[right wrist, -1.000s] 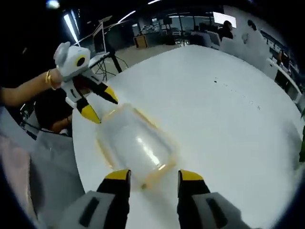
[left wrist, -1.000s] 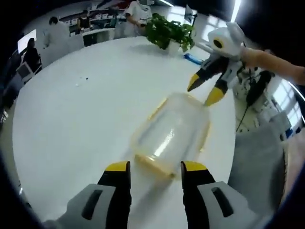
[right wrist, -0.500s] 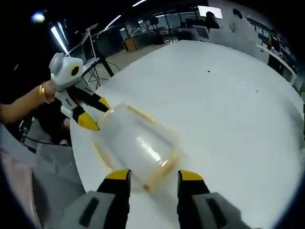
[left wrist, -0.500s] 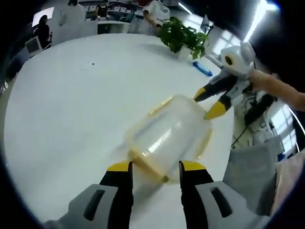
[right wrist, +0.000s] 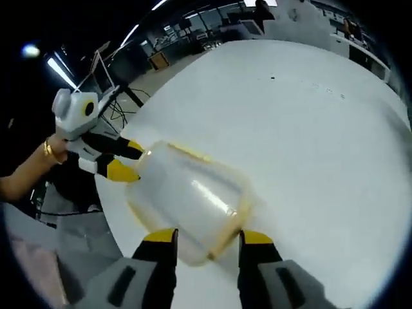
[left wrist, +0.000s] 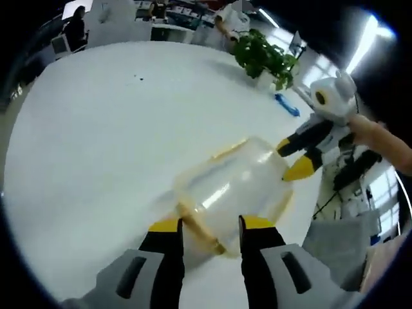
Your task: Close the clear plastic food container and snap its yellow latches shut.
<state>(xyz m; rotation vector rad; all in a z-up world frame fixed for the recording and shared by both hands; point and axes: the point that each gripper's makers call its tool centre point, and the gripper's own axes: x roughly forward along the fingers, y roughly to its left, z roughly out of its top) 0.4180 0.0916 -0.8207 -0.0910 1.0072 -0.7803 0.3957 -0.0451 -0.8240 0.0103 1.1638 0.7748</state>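
On the white desk, my left claw and right claw, both spread open, have closed in on opposite ends of the clear container; yellow latches look unsnapped.

The left gripper view looks down along its jaws, close over the clear container on the white table. The right gripper view faces it from the opposite end; both share container and table.
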